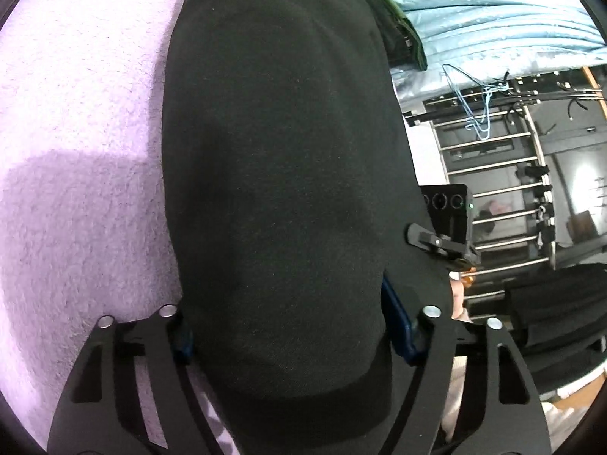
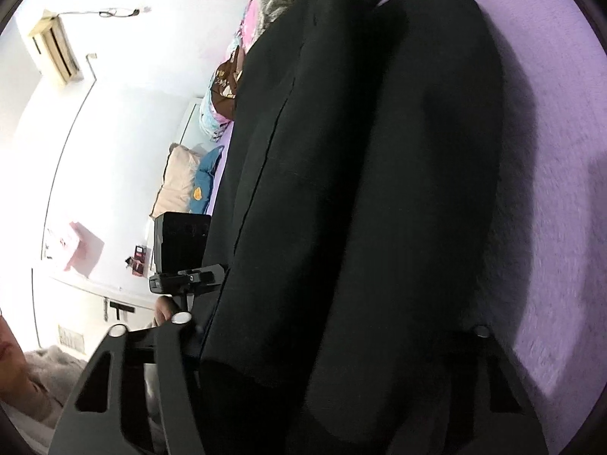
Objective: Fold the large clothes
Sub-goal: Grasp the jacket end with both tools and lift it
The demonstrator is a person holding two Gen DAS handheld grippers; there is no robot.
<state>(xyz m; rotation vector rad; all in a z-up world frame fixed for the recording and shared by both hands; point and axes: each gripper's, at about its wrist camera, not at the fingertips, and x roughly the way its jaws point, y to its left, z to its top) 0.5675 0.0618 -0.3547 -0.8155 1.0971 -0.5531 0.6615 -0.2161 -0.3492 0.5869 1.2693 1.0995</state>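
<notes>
The black coat (image 1: 280,174) lies lengthwise on the purple bed cover (image 1: 76,113), running from 6 o'clock up to 12 o'clock in both wrist views. The left gripper (image 1: 292,326) is clenched on a thick fold of it, blue pads (image 1: 398,326) pressed against the cloth. The right gripper (image 2: 330,345) has the coat bunched between its fingers, grasping it; its pads are hidden.

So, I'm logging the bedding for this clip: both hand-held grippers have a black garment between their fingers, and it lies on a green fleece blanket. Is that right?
Not quite. The blanket is purple, not green, as the left wrist view shows. The rest holds: the black garment sits between the fingers of the left hand-held gripper and the right hand-held gripper.
</notes>
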